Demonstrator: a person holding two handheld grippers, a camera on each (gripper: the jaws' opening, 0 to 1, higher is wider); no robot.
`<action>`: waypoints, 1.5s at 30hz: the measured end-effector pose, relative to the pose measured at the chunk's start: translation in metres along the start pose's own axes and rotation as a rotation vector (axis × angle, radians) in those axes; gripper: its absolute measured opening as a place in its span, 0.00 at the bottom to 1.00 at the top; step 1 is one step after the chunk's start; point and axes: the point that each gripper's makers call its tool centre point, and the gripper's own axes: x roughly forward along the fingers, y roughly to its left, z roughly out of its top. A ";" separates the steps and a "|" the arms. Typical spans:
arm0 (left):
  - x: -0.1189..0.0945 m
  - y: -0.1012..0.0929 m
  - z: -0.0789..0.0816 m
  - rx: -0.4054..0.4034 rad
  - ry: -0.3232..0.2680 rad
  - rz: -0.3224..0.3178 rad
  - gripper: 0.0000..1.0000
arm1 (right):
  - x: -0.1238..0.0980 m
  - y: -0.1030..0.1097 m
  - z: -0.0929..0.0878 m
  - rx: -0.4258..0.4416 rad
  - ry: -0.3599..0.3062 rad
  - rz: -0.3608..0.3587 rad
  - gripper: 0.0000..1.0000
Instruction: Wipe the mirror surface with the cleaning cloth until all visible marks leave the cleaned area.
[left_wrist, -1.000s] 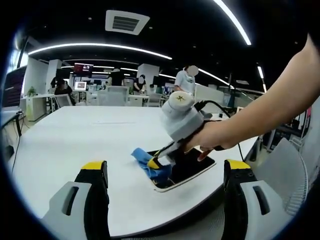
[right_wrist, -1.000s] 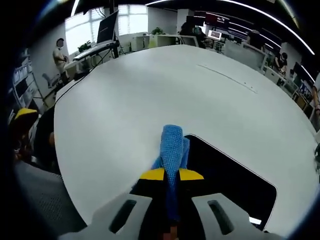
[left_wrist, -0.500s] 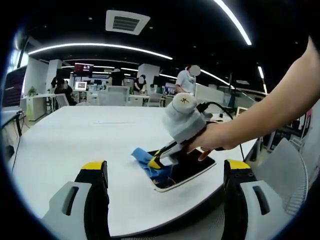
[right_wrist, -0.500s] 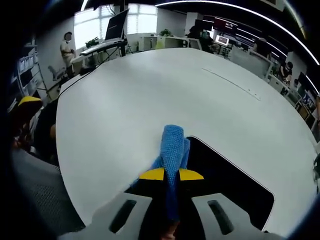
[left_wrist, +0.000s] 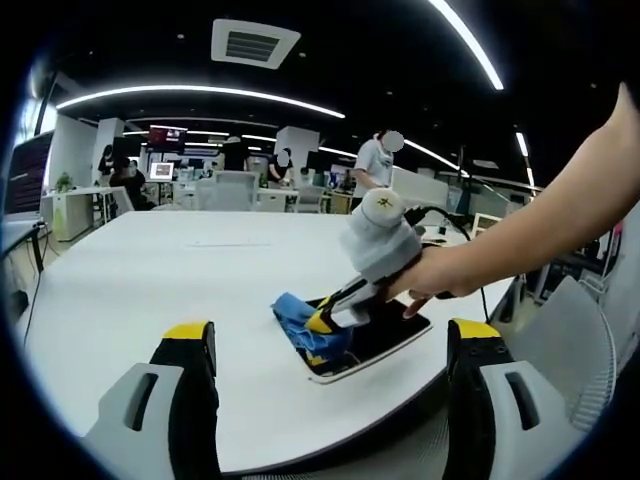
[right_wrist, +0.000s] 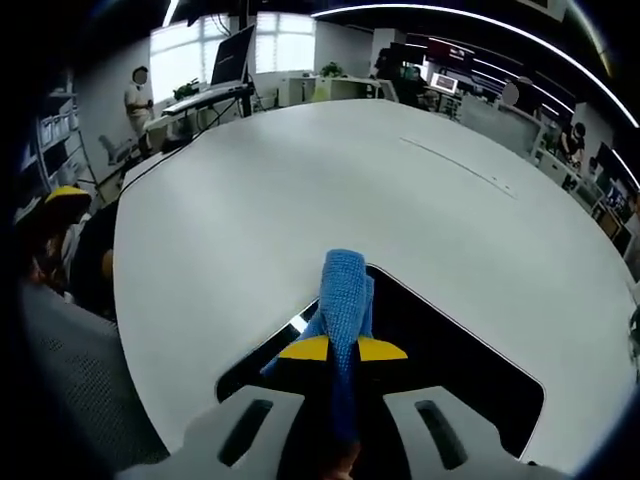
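In the right gripper view, the right tongs (right_wrist: 343, 349) rise from the bottom edge with their yellow tips pressed together on a blue cloth (right_wrist: 345, 290), which stands up between them and folds forward. The cloth lies over the near corner of a mirror (right_wrist: 450, 350), a dark rectangular sheet with a thin pale edge lying flat on the white table (right_wrist: 300, 190). The cloth's front end touches the mirror's rim where it meets the table top. Past the mirror the table runs broad and bare toward a row of desks, screens and bright windows, with a person (right_wrist: 138, 95) standing at the far left.

In the left gripper view, the left tongs (left_wrist: 330, 350) stand wide apart at the bottom, one yellow-tipped arm at each side, holding nothing, and hover off the near edge of the table (left_wrist: 150, 270). Between them, farther on, the mirror (left_wrist: 385, 335) lies near the table's edge, dark with a light border. The right tongs (left_wrist: 322, 322) come in from the right, gripped by a person's hand (left_wrist: 440, 275) on an outstretched arm, and clamp the blue cloth (left_wrist: 300, 320) down on the mirror's left end. Part of the cloth spills onto the table beside the mirror. Behind, people (left_wrist: 375, 160) stand and sit among office desks under long ceiling lights.
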 end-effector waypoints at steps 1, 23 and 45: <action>0.000 0.000 0.000 0.000 0.000 0.000 0.94 | -0.001 -0.001 -0.001 0.002 0.000 -0.001 0.02; 0.000 0.000 0.000 -0.001 0.002 0.001 0.94 | -0.021 -0.038 -0.026 0.053 0.004 -0.049 0.02; 0.001 0.001 -0.001 -0.003 0.007 0.003 0.94 | -0.044 -0.076 -0.055 0.102 0.019 -0.104 0.02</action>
